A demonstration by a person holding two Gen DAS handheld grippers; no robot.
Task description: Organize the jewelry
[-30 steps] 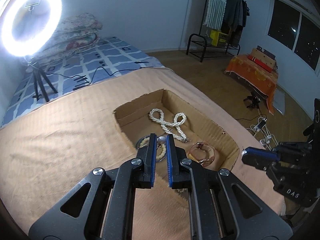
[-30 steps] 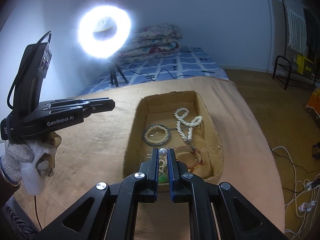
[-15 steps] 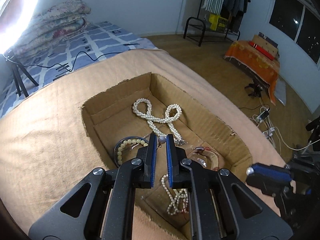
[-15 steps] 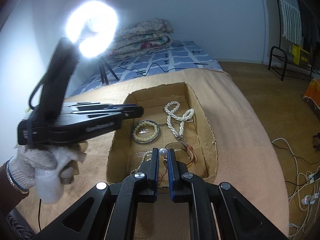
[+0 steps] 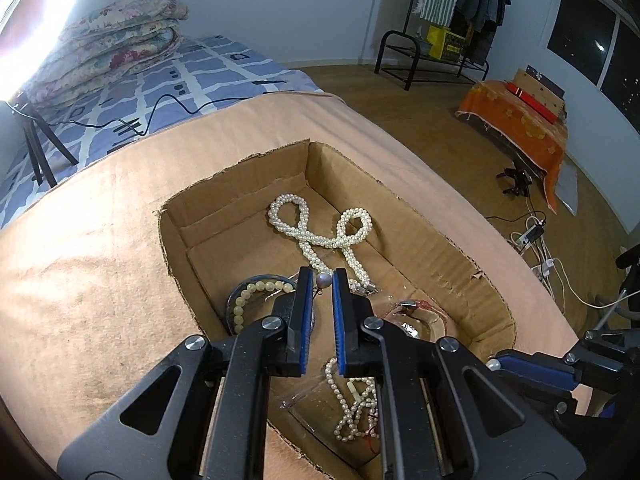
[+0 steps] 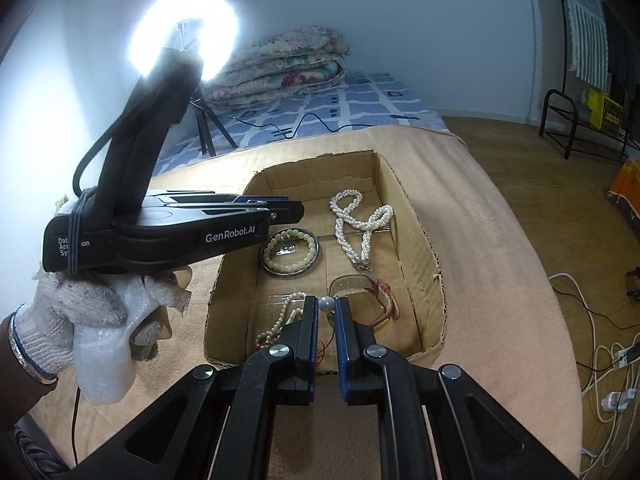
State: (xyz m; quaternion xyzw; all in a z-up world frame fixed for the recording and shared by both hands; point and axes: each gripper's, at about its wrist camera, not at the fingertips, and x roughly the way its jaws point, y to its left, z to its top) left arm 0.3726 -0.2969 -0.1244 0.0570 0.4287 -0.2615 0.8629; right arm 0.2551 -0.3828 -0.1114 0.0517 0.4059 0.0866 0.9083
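A shallow cardboard box (image 5: 440, 240) (image 6: 416, 220) lies on a tan blanket. In it are a twisted white pearl necklace (image 5: 320, 236) (image 6: 360, 220), a cream bead bracelet in a round metal lid (image 5: 252, 296) (image 6: 290, 254), a loose pearl strand (image 5: 352, 408) (image 6: 280, 320) and a watch with a brown strap (image 6: 376, 300). My left gripper (image 5: 323, 280) is shut on a grey pearl earring (image 5: 323, 280) over the box. My right gripper (image 6: 327, 304) is shut on a second pearl earring (image 6: 327, 304) above the box's near end.
The left gripper's body (image 6: 160, 232) hangs over the box's left edge in the right wrist view. A ring light on a tripod (image 6: 184, 32) stands behind. Folded quilts (image 5: 108, 44) lie on a blue bed. Cables (image 5: 544, 264) run across the wood floor on the right.
My left gripper has moved forward and down over the box with its pearl earring. My right gripper has come nearer the box's near end, still holding its earring.
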